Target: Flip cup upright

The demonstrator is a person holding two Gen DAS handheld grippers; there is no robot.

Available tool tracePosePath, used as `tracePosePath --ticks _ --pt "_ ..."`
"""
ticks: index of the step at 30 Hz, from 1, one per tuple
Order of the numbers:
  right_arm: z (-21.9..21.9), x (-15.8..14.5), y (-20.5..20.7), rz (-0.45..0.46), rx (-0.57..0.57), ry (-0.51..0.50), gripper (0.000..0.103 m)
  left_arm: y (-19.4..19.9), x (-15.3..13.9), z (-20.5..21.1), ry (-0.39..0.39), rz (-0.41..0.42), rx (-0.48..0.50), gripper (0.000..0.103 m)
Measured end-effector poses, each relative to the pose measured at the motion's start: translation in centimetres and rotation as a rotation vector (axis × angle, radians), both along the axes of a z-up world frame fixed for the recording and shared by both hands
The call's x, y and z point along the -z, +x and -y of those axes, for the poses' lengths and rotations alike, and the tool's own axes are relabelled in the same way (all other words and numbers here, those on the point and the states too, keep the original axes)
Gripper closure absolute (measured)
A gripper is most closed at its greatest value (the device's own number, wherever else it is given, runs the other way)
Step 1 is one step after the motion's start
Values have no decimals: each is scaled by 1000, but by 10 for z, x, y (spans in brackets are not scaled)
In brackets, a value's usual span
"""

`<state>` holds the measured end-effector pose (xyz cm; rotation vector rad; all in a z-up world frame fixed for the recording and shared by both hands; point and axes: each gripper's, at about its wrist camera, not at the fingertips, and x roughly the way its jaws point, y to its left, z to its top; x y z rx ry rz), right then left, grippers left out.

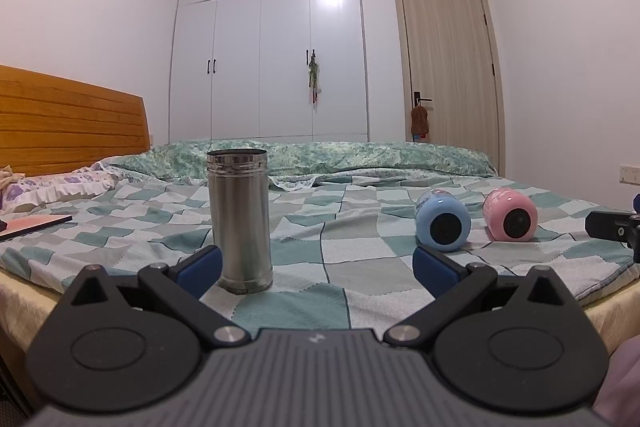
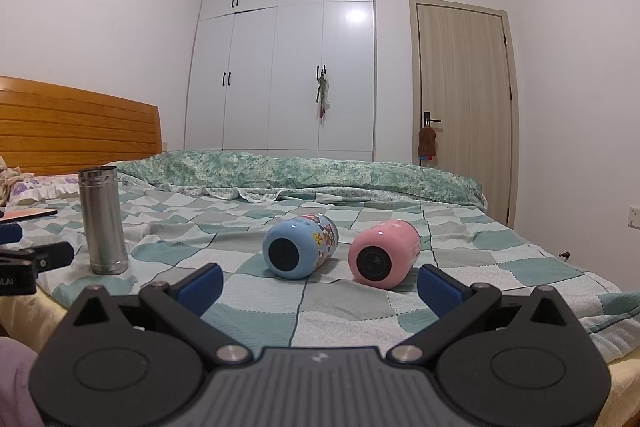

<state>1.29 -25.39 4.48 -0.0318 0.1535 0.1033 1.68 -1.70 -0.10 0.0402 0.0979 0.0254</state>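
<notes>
At the far left of the left wrist view, a wooden headboard [image 1: 68, 119] rises behind a floral pillow [image 1: 52, 187], and a flat reddish book or tablet [image 1: 34, 225] lies on the checked bedsheet [image 1: 360, 251]. The left gripper [image 1: 316, 267] hangs low at the near edge of the bed, its blue-padded jaws spread wide and holding nothing. Just inside its left pad stands a stainless steel cup [image 1: 240, 219] — upright, open mouth up, very close to the pad, though contact cannot be told. Further right lie two cups on their sides, bases toward the camera: a blue cup [image 1: 442, 221] and, just beside it, a pink cup [image 1: 509, 214]. They look close together, but touching or not is unclear. At the right edge, a black part of the right gripper [image 1: 612, 225] pokes in.

From the right wrist view, the left gripper's dark body [image 2: 28, 259] shows at the left edge, near the steel cup [image 2: 103, 221]. The right gripper [image 2: 320, 285] is released too, jaws wide apart and empty, short of the two fallen cups. The blue cup [image 2: 300, 247], printed with cartoon figures, lies ahead between the pads, left of centre; the pink cup [image 2: 384, 253] lies to its right — nearer the right pad. Behind the bed stretch a rumpled green quilt [image 2: 304, 171], a white wardrobe [image 2: 288, 59] and a closed wooden door [image 2: 464, 107].
</notes>
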Motion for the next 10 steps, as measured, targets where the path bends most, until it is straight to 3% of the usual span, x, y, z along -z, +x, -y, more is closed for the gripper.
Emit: tracePosePath --ticks 10 --pt "0 0 0 1 0 -1 0 0 0 -1 -2 1 1 0"
